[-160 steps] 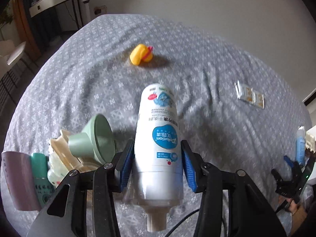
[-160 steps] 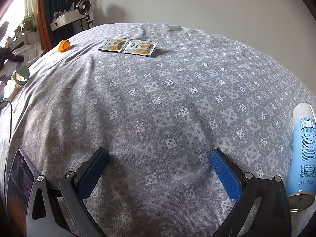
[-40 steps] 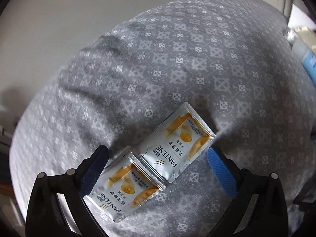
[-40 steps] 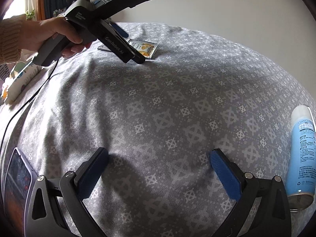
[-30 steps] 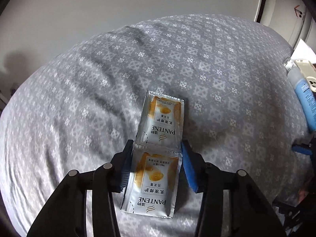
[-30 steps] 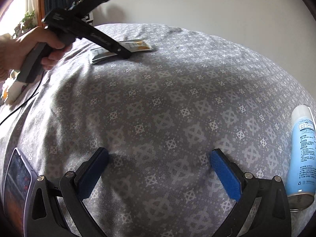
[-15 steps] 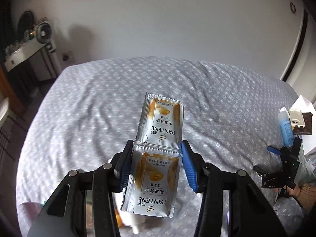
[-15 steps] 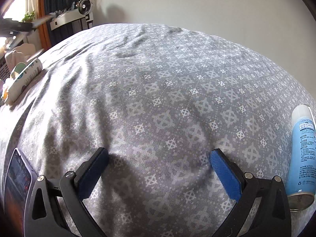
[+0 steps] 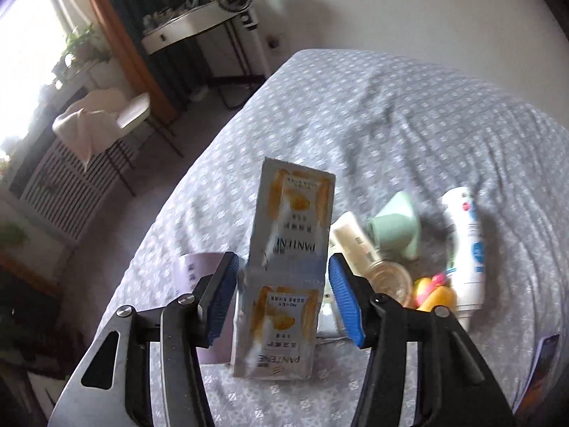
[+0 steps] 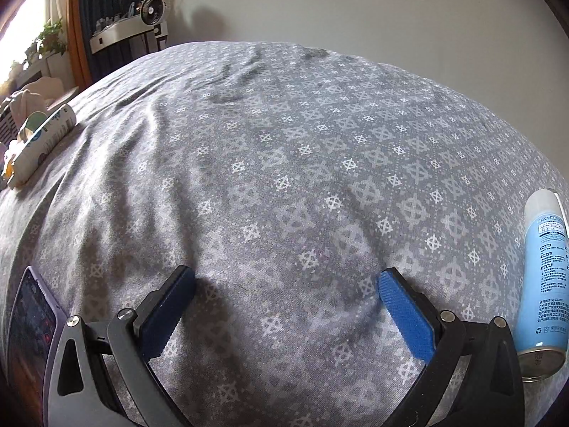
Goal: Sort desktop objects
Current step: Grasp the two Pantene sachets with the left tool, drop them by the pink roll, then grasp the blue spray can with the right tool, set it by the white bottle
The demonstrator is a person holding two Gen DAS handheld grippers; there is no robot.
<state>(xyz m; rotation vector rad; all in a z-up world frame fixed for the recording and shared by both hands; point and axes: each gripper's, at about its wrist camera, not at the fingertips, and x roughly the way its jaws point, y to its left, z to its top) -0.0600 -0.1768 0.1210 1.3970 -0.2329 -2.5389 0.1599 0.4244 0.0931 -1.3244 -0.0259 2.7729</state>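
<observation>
While the left gripper (image 9: 282, 293) pinches the silver 2-sachet Pantene strip (image 9: 284, 263) above the white spray bottle (image 9: 466, 249), the floppy foil could slip; the right gripper (image 10: 284, 315) is spread.

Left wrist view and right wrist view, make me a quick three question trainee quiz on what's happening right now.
1. True or false: the right gripper holds something.
2. What sits between the left gripper fingers? A) shampoo sachets B) rubber duck C) green funnel
3. Fill in: the blue spray can lies beside the ____ gripper.

Key: 1 false, it is open over bare cloth. 2 A. 3 right.
</observation>
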